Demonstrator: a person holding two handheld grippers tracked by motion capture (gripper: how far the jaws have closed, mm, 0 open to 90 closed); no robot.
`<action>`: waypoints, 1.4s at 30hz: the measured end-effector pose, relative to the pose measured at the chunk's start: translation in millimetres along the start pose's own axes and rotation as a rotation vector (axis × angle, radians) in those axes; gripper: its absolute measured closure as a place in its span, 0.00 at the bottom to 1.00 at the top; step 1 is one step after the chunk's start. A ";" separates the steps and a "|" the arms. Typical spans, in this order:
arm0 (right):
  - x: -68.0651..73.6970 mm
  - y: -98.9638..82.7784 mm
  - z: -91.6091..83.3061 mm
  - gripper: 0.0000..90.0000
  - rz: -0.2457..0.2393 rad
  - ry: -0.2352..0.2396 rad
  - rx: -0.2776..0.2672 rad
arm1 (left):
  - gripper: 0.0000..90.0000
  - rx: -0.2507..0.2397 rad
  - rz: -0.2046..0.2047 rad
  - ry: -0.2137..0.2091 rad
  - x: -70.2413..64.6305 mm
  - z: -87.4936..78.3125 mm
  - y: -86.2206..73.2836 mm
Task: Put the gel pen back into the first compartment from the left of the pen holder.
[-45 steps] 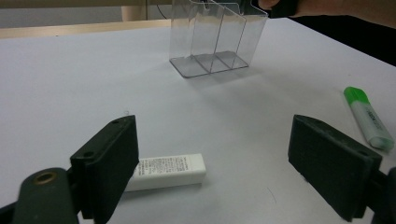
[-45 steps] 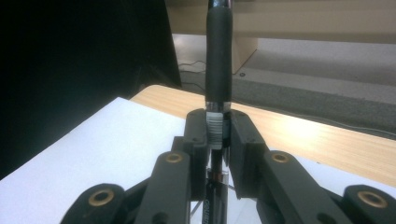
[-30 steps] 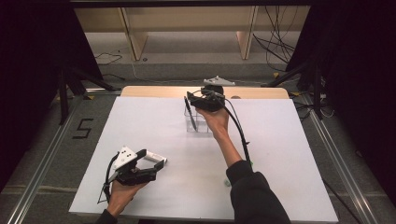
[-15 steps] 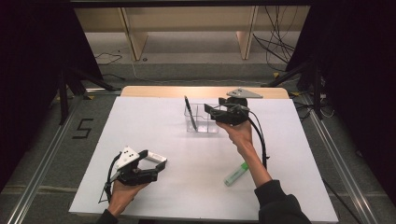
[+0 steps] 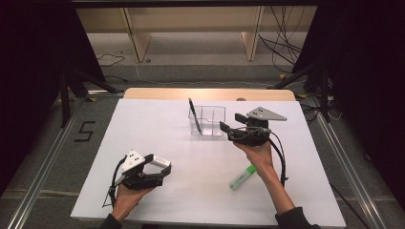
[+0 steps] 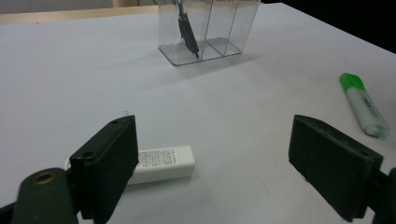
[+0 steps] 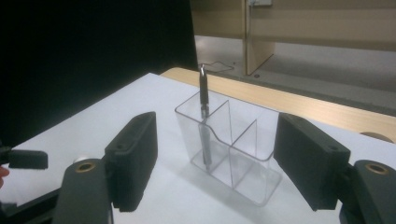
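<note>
Right claw, jaws just widened and empty, hangs at 3 o'clock of the clear organizer; 1 dark pen leans in its left compartment. Left claw gapes over a white eraser. Green-capped highlighter lies at 5 o'clock.

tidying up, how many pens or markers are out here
2: a dark pen standing in the clear holder, and a green highlighter lying on the table by the right forearm.
</note>
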State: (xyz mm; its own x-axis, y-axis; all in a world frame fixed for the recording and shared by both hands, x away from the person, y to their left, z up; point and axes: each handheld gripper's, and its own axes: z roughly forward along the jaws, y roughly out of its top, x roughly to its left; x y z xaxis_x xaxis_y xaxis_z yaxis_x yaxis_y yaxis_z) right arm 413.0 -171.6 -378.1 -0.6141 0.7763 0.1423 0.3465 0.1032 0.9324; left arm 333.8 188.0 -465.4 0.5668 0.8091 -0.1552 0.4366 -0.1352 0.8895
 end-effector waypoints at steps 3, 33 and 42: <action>1.2 -5.6 -9.1 0.34 -0.009 0.003 -0.007 | 0.17 0.000 -0.004 0.001 0.2 0.2 0.0; 1.2 -72.6 -76.3 0.30 0.014 0.001 0.000 | 0.17 0.046 -0.025 -0.051 -6.7 14.6 2.6; -1.3 -92.4 -81.3 0.29 0.036 0.008 0.011 | 0.17 0.101 0.002 -0.102 -16.6 28.3 4.8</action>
State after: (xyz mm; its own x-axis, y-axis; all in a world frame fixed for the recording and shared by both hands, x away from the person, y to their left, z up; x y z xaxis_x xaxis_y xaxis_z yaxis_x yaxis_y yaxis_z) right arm 324.1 -232.7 -437.5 -0.6065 0.7749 0.1781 0.3762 0.0824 0.9229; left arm 346.3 157.7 -470.6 0.6332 0.7474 -0.2011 0.5007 -0.1974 0.8428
